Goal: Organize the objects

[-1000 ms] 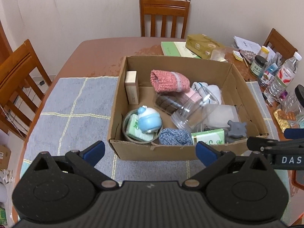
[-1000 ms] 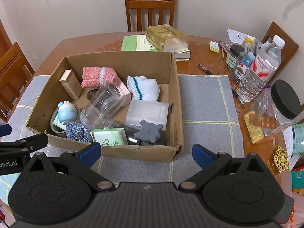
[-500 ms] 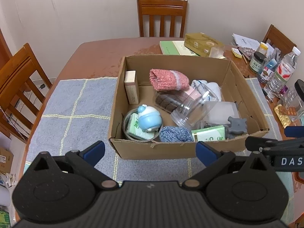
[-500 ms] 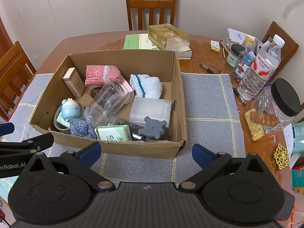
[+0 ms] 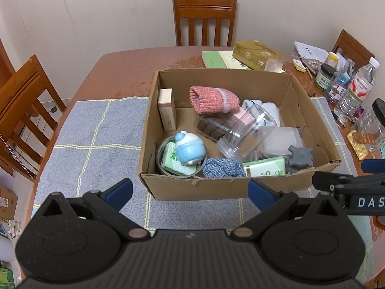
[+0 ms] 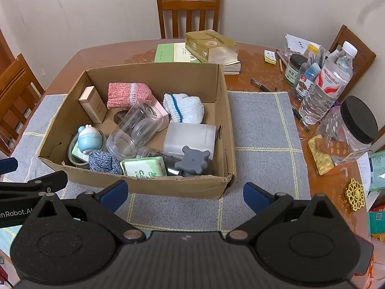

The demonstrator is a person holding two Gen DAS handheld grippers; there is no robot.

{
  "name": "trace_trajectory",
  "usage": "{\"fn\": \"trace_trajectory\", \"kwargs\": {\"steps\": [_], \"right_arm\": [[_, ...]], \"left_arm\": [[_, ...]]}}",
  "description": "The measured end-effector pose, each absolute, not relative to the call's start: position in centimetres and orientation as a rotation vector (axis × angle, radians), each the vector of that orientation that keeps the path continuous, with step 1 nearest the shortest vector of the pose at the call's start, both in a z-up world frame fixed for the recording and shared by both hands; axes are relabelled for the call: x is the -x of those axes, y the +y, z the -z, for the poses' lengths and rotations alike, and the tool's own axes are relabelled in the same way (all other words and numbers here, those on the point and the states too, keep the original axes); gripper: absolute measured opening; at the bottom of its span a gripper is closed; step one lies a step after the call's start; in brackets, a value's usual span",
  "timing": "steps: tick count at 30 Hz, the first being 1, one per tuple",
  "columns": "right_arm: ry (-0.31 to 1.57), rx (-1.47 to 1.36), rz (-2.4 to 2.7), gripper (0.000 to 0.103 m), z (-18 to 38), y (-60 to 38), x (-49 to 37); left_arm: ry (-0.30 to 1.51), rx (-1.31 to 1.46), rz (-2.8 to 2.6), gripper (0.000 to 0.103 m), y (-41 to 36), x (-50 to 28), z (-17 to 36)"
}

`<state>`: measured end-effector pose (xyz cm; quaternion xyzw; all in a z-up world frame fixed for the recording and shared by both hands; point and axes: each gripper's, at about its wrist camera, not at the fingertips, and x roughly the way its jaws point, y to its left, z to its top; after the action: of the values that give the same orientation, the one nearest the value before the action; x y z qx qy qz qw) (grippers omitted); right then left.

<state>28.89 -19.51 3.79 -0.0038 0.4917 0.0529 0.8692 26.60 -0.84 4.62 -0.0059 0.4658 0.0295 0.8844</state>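
A cardboard box sits on a grey-blue checked cloth. Inside lie a pink knitted roll, a clear jar on its side, a blue toy in a tape roll, a blue knit ball, a green tissue pack, a grey knob, a beige carton and a white sock. My left gripper is open before the box's near wall. My right gripper is open there too, empty.
Wooden chairs ring the brown table. At the right stand a water bottle, small jars, a black-lidded jar, blister packs and a gold ornament. A green book and gold box lie behind.
Both grippers have drawn back and risen a little, so the box sits slightly farther from them. Nothing in the box has moved, and both grippers stay open.
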Motion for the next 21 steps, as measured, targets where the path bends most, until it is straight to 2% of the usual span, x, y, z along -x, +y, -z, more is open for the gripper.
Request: {"fn": "trace_trajectory", "kwargs": {"steps": [21], "right_arm": [[1.028,0.001,-0.102,0.103,-3.89,-19.54,-28.77]], "left_arm": [[0.966,0.01,-0.059,0.101,-0.87,-26.5,-4.98]]}}
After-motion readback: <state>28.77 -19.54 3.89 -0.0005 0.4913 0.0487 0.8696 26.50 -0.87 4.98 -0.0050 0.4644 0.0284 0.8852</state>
